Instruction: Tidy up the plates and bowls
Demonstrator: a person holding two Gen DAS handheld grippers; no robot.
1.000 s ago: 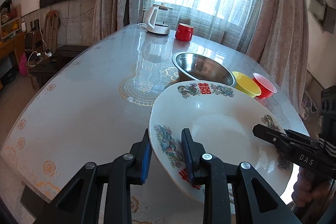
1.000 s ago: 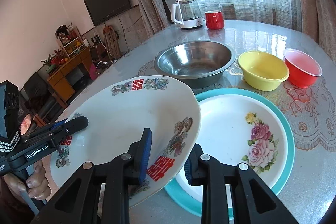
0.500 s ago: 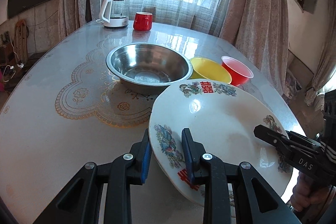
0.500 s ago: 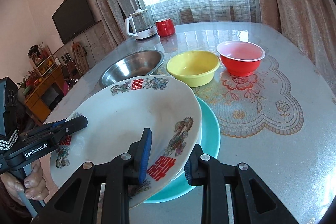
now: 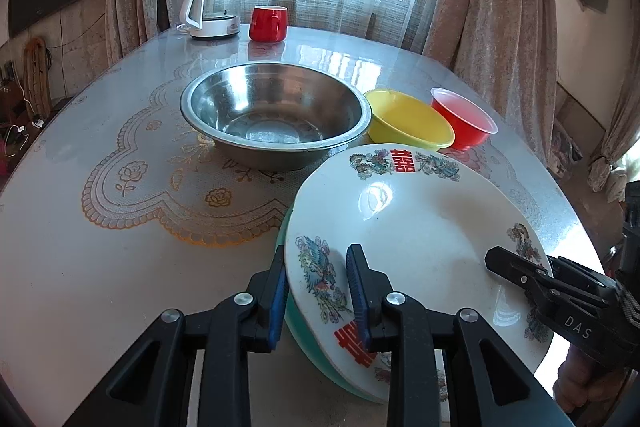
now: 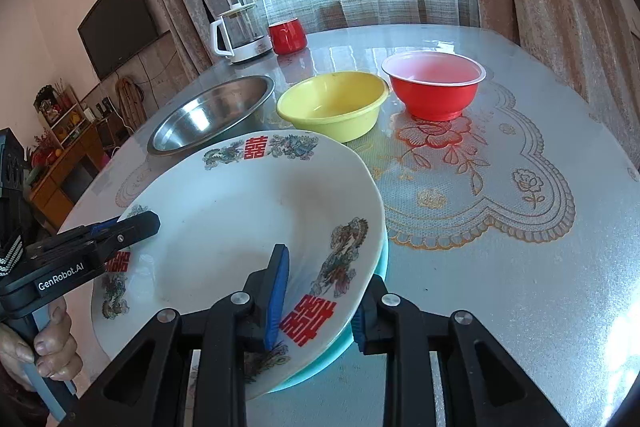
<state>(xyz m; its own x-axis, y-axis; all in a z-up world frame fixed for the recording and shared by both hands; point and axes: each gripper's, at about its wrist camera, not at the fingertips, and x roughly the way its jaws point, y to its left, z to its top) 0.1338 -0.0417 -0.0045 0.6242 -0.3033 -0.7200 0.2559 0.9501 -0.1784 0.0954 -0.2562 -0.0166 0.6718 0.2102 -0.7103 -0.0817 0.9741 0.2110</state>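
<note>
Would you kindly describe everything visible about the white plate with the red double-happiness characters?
The white plate is round, shallow and glossy, seemingly ceramic or enamel, with red characters and dragon-and-phoenix motifs around its rim. It is empty. The left gripper and right gripper each clamp its rim on opposite sides. It is tilted over a teal plate, mostly covering it; whether they touch is unclear. The steel bowl stands just beyond.

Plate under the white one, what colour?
Teal, only its rim peeking out; clearest in the right wrist view.
</note>
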